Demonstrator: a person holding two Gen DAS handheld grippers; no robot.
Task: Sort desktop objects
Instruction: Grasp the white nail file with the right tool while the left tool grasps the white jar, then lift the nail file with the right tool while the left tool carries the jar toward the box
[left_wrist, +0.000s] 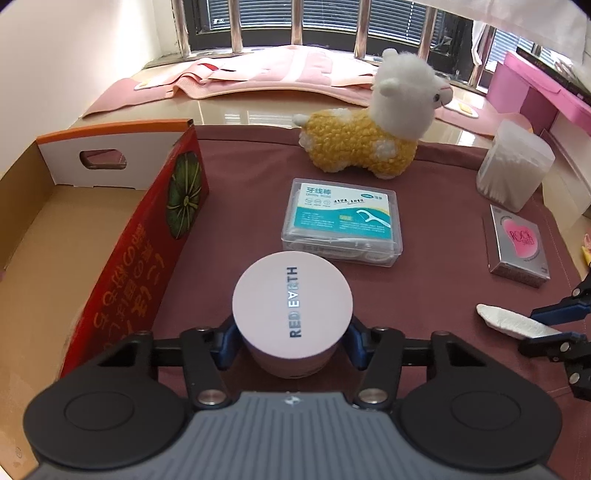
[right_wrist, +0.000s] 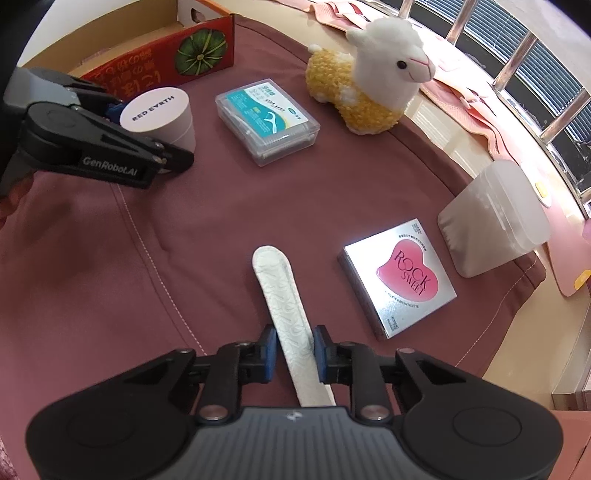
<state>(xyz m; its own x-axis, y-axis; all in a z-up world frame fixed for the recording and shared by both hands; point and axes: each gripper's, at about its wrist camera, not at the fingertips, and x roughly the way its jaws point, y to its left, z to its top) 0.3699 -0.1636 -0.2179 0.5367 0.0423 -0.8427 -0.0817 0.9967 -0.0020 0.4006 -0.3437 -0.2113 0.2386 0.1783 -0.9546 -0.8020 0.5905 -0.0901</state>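
Note:
My left gripper (left_wrist: 291, 341) is shut on a pale pink round jar (left_wrist: 291, 306) marked RED EARTH, standing on the maroon cloth; it shows in the right wrist view too (right_wrist: 159, 114). My right gripper (right_wrist: 295, 350) is shut on a flat white patterned stick (right_wrist: 284, 295), which lies along the cloth; its tip shows in the left wrist view (left_wrist: 506, 321). A clear box of floss picks (left_wrist: 341, 221) lies beyond the jar. A yellow-and-white alpaca plush (left_wrist: 369, 136) stands at the back. A silver ROCK SWEET palette box (right_wrist: 399, 277) lies right of the stick.
An open cardboard box (left_wrist: 44, 221) with a red printed side (left_wrist: 147, 236) stands at the left, next to the jar. A frosted container of cotton swabs (left_wrist: 517, 166) stands at the right edge. Pink cloths (left_wrist: 258, 77) lie on the sill behind, under a barred window.

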